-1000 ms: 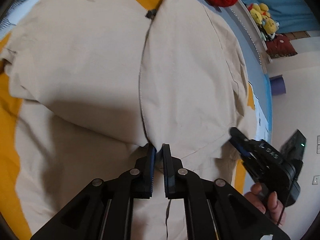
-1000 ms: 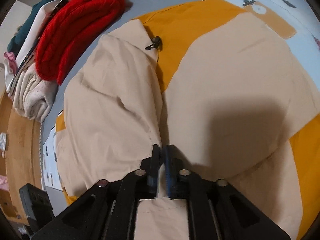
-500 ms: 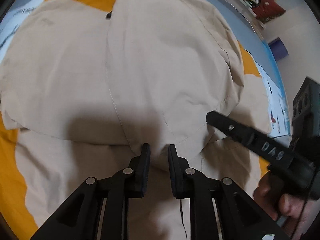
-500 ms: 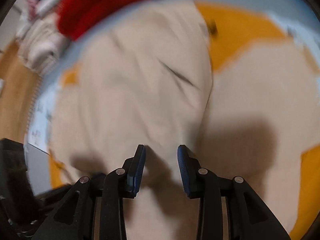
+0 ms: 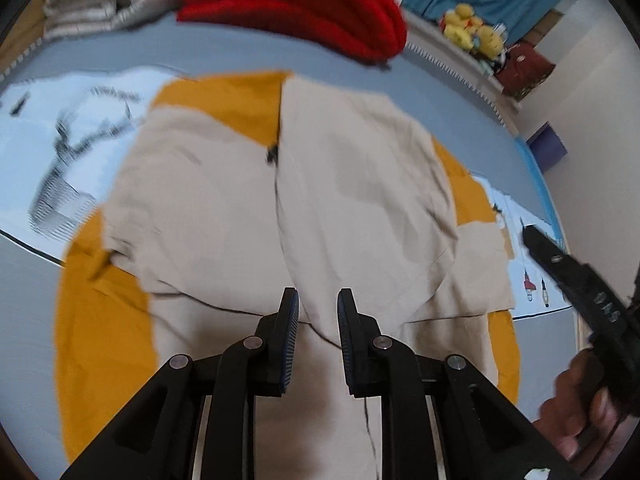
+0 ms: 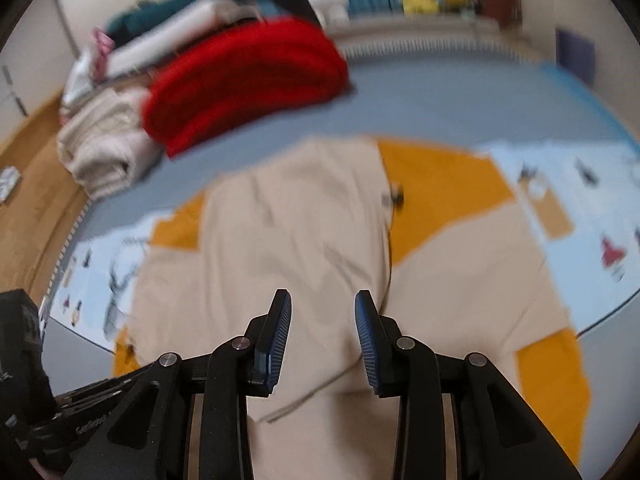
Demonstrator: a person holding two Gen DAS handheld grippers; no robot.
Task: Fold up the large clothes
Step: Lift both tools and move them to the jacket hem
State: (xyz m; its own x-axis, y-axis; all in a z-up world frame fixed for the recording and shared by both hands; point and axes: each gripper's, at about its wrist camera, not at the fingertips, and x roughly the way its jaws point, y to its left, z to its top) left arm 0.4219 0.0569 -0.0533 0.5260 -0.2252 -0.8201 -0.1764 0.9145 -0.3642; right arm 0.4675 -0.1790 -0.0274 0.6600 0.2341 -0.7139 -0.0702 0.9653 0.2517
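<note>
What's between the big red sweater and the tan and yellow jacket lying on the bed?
Only bare grey bed cover: a strip separates the red sweater from the jacket, with nothing on it. Both wrist views show it.

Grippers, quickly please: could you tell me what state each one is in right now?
Left gripper: open, jaws just parted, holding nothing, above the beige garment.
Right gripper: open, jaws just widened, holding nothing.
</note>
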